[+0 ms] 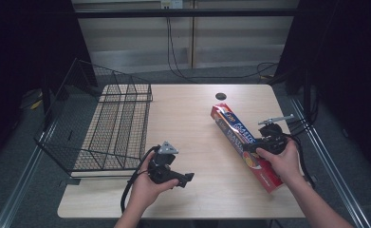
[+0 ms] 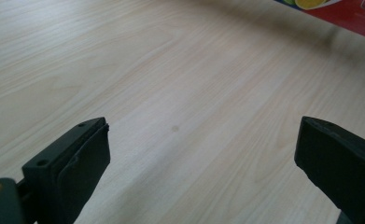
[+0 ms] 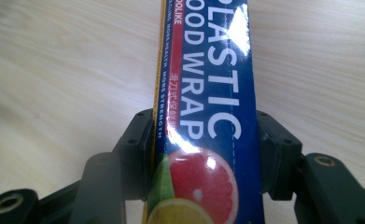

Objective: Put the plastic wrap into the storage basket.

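Observation:
A long red and blue plastic food wrap box (image 1: 230, 121) lies slantwise over the right half of the wooden table (image 1: 188, 109). My right gripper (image 1: 255, 148) is shut on it across its width, near the middle. In the right gripper view both pads (image 3: 140, 140) press the sides of the box (image 3: 208, 84), with its grapefruit picture closest to the camera. I cannot tell whether the box's far end touches the table. My left gripper (image 1: 187, 179) hovers low over the front middle of the table, open (image 2: 201, 154), with bare wood between its jaws. A corner of the box (image 2: 348, 11) lies beyond it.
A black wire basket (image 1: 102, 123) with a tilted side panel stands on the left part of the table and overhangs its left edge. A dark round cable hole (image 1: 220, 96) sits near the far edge. Cables trail from both grippers toward the person.

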`<action>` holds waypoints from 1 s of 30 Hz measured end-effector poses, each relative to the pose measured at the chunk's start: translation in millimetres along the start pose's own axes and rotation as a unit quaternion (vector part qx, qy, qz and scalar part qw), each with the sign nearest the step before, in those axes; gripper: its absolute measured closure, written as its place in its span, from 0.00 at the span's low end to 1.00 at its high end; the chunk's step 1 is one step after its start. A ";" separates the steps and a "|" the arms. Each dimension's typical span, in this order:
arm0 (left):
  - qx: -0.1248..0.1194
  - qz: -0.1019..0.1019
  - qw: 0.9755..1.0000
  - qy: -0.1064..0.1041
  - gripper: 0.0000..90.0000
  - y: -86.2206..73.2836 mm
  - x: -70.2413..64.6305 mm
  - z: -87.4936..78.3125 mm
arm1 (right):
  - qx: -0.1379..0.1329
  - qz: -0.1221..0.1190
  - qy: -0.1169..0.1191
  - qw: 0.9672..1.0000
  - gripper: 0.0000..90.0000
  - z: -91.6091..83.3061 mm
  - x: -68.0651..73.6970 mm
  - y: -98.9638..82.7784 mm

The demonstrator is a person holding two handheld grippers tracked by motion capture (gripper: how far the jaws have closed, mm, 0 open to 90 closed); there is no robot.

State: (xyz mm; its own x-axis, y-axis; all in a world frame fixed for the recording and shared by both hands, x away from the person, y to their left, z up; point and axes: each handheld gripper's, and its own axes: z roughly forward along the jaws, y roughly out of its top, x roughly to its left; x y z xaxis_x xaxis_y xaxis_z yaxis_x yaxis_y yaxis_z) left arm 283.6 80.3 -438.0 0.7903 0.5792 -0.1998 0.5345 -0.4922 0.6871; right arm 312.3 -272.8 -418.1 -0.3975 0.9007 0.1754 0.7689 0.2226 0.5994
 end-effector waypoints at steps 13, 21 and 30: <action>0.021 0.058 0.998 -0.014 0.01 37.0 2.9 -8.0 | 0.000 -0.099 0.051 0.994 0.52 -15.9 12.9 5.0; 0.023 0.082 0.996 -0.011 0.03 67.7 5.9 -18.2 | 0.008 -0.142 0.079 0.987 0.51 -15.9 19.5 6.1; 0.050 0.140 0.989 -0.006 0.05 100.6 5.0 -14.0 | 0.024 -0.188 0.096 0.977 0.51 -17.3 23.9 3.3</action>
State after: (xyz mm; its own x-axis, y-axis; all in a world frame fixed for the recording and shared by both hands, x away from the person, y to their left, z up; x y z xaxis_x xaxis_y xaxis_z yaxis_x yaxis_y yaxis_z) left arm 337.2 42.7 -360.0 0.9149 0.4033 -0.0199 0.3202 -0.6946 0.6441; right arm 296.7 -257.0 -398.5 -0.7400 0.6656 0.0963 0.5706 0.5455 0.6139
